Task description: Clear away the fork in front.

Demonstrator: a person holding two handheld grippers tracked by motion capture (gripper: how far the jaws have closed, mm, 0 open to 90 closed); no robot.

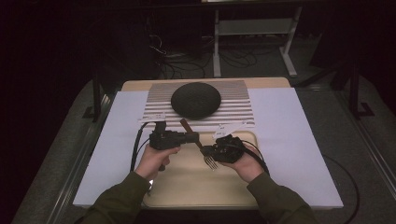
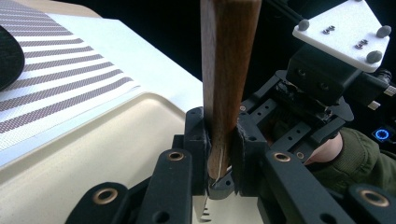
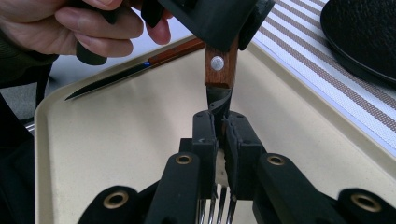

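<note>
So both grippers are on the same fork right now, held up just above the cream tray in the middle of the table. The left gripper is clamped on the wooden handle; from its own camera you can see the two black pads squeezing the brown wood from either side. The right gripper is clenched on the dark metal neck just below the handle, with the tines poking out underneath its jaws.

As for direction, the fork's long axis runs diagonally across the table. The handle end points to the far left, toward the round dark plate sitting on the striped placemat, and the tines point near and slightly right, angled down at the tray. It's tilted, not flat.

There's also a knife with a wooden handle lying on the tray's edge behind the left hand, blade on the tray surface. The white sheet covers the table under the tray and placemat.
</note>
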